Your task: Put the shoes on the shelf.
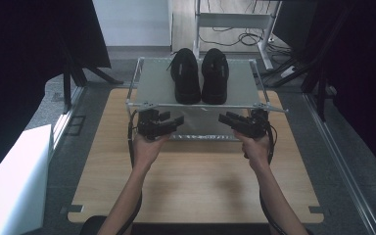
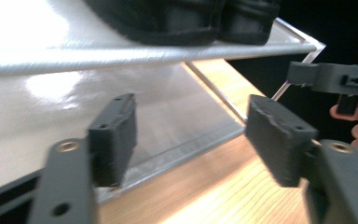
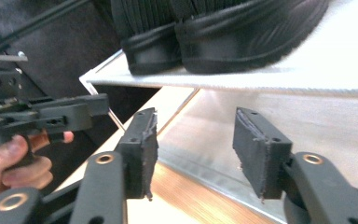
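A pair of black shoes (image 1: 199, 76) stands side by side on the top shelf of a small metal rack (image 1: 149, 85), heels toward me. Both grippers hover just in front of the rack, below its top shelf. My left gripper (image 1: 176, 120) points right and my right gripper (image 1: 223, 117) points left, their tips facing each other. In the left gripper view the left gripper (image 2: 193, 135) stands open with nothing between its pads, under the shoes (image 2: 182, 18). The right gripper (image 3: 196, 144) is likewise open and empty below the shoe heels (image 3: 242, 32).
The rack stands at the far end of a wooden table (image 1: 196, 186). A white box (image 1: 14, 181) sits off the table's left side. Dark stands and curtains flank both sides, and cables (image 1: 245, 36) lie on the floor behind the rack.
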A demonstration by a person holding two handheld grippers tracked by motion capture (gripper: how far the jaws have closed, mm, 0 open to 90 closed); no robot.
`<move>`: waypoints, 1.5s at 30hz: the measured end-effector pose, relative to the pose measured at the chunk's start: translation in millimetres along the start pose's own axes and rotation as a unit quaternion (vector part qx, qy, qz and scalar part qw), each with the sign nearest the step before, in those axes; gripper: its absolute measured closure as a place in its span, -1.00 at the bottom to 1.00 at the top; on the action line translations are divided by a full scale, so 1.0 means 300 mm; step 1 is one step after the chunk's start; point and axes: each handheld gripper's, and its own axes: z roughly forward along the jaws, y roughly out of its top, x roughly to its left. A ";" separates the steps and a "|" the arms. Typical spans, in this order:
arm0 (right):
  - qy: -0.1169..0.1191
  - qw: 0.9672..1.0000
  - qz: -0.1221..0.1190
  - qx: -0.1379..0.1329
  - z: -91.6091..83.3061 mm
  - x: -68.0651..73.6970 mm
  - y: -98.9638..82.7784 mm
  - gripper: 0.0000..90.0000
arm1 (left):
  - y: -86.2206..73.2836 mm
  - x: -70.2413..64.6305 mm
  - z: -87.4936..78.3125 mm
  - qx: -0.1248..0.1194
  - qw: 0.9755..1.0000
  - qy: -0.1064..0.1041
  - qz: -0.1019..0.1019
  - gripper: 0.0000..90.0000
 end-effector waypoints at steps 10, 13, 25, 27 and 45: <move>-0.018 0.998 -0.051 0.020 -0.077 0.014 -0.040 -0.29 | -0.048 0.003 -0.086 0.008 1.000 0.017 0.011 -0.63; -0.027 0.998 -0.057 0.023 -0.106 0.013 -0.050 -0.39 | -0.064 -0.005 -0.109 0.013 0.999 0.027 0.023 -0.69; -0.061 0.992 -0.101 0.054 -0.225 0.010 -0.110 -0.68 | -0.142 -0.020 -0.198 0.032 0.996 0.061 0.062 -0.92; -0.063 0.990 -0.107 0.059 -0.244 0.008 -0.127 -0.69 | -0.156 -0.025 -0.209 0.031 0.995 0.061 0.069 -0.94; -0.085 0.982 -0.124 0.117 -0.282 -0.030 -0.313 -0.89 | -0.337 -0.043 -0.177 0.061 0.991 0.070 0.099 -1.00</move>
